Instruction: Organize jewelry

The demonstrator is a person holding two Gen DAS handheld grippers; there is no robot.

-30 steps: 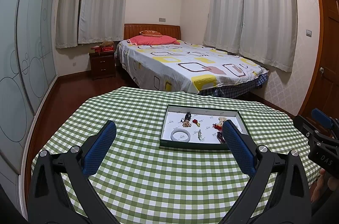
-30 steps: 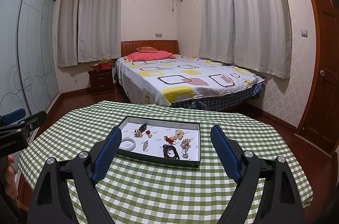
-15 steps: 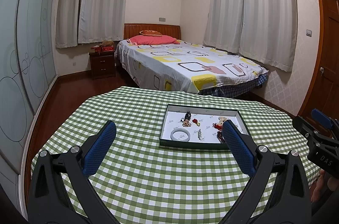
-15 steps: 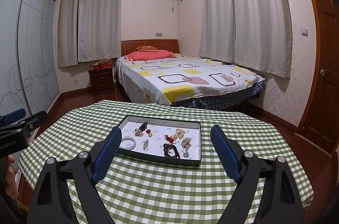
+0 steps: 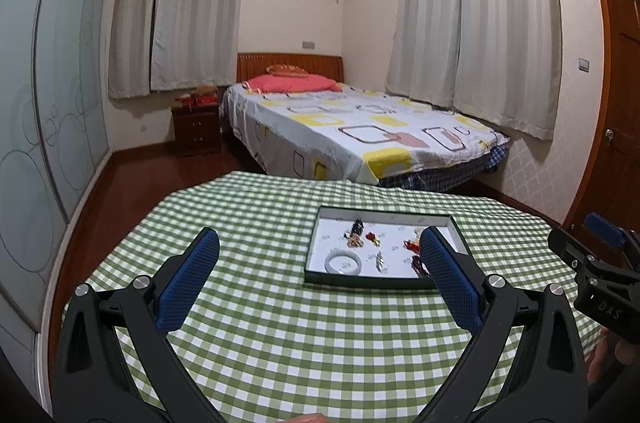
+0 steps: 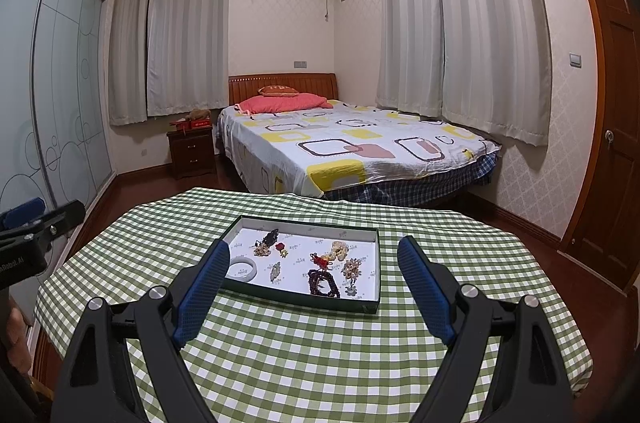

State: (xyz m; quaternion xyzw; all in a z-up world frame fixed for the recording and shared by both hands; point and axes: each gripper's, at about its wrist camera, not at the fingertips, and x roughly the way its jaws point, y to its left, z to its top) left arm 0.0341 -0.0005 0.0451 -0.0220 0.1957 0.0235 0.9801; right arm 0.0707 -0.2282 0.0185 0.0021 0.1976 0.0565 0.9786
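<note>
So the jewelry is all sitting loose in a shallow dark-green tray with a white liner, out toward the middle of the desk, which has a green-and-white checked cloth over it. Both tools are hanging back over the near edge, left tool and right tool each spread wide with nothing between the blue textured pads. The pale jade-looking bangle in the tray's near left corner looks rigid, smooth and probably slick, and I'd guess it would chip if dropped, so pinch across the band. The dark beaded bracelet near the front edge should be floppy and light; grab a bunch of beads. The small brooches and red bits look fiddly, too small to say much.
</note>
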